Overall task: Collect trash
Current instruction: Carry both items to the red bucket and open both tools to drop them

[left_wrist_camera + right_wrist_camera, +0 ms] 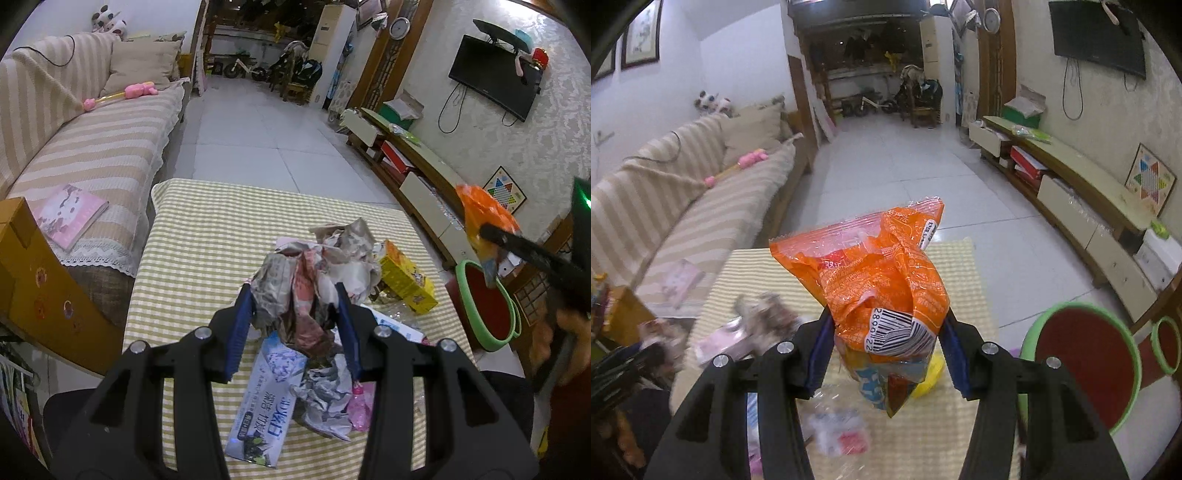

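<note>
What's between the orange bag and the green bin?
Nothing: orange bag hangs in the right tool; only floor and table edge before the green bin, right wrist view.

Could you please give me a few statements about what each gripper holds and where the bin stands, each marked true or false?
1. The right gripper grips an orange snack wrapper. True.
2. The left gripper is open with nothing between its pads. False: it is shut on a wad of crumpled newspaper.
3. The green bin stands on the floor beside the table. True.
4. The yellow carton lies inside the bin. False: it lies on the checked tablecloth, next to the crumpled paper.
5. The blue and white tissue pack lies on the sofa. False: it lies on the table.
</note>
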Motion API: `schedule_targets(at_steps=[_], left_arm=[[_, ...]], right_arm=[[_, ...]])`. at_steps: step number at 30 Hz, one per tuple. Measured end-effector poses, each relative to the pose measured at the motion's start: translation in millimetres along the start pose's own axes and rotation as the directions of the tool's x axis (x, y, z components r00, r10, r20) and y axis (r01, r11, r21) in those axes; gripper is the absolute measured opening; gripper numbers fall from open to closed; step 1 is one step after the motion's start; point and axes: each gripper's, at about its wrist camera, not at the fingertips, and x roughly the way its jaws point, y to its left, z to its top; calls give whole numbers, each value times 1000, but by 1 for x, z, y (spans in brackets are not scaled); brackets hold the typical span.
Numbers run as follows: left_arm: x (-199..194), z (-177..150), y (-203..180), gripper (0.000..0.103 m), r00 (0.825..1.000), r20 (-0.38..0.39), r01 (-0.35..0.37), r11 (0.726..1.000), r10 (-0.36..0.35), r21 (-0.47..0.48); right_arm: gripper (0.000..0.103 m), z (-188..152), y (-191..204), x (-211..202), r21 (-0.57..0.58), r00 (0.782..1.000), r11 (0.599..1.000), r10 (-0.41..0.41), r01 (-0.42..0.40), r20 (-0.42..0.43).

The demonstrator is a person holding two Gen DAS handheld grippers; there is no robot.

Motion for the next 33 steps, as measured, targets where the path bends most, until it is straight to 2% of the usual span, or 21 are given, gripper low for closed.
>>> schedule_targets(at_steps=[5, 8, 12, 33], left_arm=[[-3, 0, -10, 42, 1000, 5, 14, 1000, -14, 15], [-4, 0, -18, 42, 1000, 4, 28, 999, -28, 29], [-4, 0, -27, 42, 999, 1, 43, 998, -43, 44], [10, 4, -91, 43, 987, -42, 157, 972, -152, 177]], right_arm=[[51, -21, 10, -24, 19, 999, 999, -37, 36, 17], [51, -33, 7, -30, 74, 1000, 997, -18, 18, -4], [52, -43, 6, -38, 89, 999, 995, -33, 34, -12], [52, -67, -48, -64, 252, 995, 963, -99, 96, -1]])
